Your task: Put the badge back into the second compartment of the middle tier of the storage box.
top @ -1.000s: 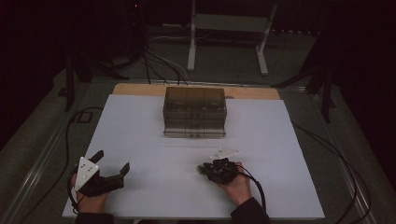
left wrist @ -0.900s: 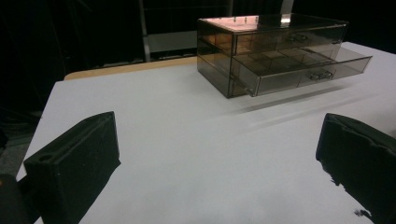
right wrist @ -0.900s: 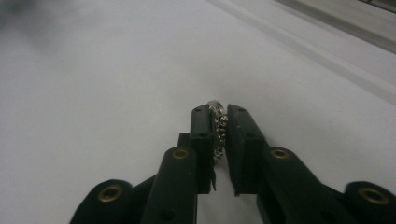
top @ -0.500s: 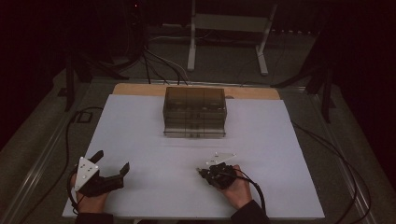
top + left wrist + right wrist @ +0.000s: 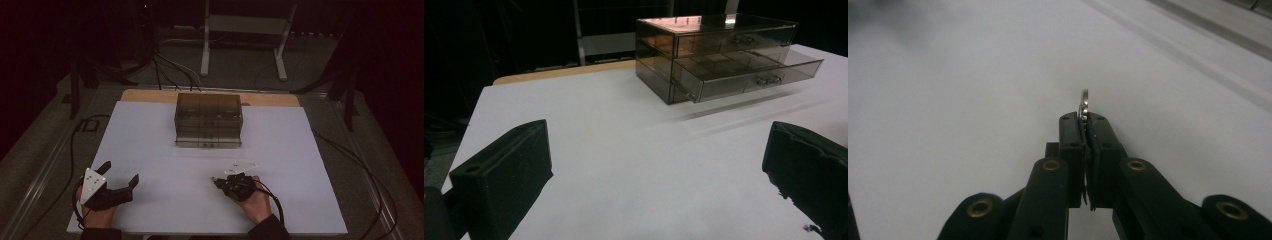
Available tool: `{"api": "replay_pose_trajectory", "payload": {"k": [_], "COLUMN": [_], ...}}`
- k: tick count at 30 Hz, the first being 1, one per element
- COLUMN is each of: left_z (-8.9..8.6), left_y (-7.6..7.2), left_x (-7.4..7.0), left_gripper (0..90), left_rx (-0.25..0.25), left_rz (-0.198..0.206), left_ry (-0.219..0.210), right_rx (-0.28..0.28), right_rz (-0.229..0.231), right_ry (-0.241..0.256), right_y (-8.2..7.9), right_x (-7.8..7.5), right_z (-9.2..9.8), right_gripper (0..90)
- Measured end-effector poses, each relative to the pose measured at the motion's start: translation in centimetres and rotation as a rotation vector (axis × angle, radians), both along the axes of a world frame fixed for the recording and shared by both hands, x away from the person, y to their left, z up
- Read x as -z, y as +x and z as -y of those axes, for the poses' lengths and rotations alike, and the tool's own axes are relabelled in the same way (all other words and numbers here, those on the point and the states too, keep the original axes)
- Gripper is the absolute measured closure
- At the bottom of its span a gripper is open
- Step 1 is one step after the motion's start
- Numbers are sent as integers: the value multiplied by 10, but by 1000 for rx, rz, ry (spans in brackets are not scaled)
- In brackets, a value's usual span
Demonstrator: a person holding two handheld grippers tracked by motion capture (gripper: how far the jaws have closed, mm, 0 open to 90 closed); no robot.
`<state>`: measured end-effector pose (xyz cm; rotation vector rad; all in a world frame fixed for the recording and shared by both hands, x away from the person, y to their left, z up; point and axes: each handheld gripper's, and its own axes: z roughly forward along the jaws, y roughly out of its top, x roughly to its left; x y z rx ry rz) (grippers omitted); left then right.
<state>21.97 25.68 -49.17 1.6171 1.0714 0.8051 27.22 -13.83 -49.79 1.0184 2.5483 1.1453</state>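
Observation:
A smoky transparent drawer box point(image 5: 208, 120) stands at the middle back of the white table; its lower drawer point(image 5: 749, 75) is pulled partly out. Near the front left edge my left gripper point(image 5: 120, 173) rests in a hand, its jaws wide apart with nothing between them; in the left gripper view the gripper point(image 5: 654, 165) looks toward the box across bare table. My right gripper point(image 5: 216, 181) lies low at the front right of centre, pointing left. In the right gripper view it point(image 5: 1084, 120) is shut on a thin silvery metal ring point(image 5: 1084, 104), seen edge-on and sticking out past the tips.
The white table top point(image 5: 300, 150) has a wooden strip point(image 5: 150, 95) along its back edge. Cables point(image 5: 75, 145) trail off the left side and another point(image 5: 350, 160) runs past the right. A white stand point(image 5: 245, 30) is on the dark floor behind.
The right hand has shifted slightly left and toward the front edge, turning a little. The left gripper has not moved.

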Motion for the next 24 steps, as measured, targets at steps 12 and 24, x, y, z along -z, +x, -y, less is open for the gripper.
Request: {"api": "replay_pose_trajectory", "payload": {"k": [12, 24], "left_z": [-1, -1], "left_y": [0, 0], "left_x": [0, 0], "left_gripper": [3, 3], "left_rx": [-2, -2], "left_rz": [0, 0], "left_ry": [0, 0], "right_rx": [37, 74], "right_rz": [17, 37], "right_ry": [72, 114], "right_y": [3, 10], "right_x": [-18, -34], "right_z": [6, 9], "right_gripper": [867, 868]}}
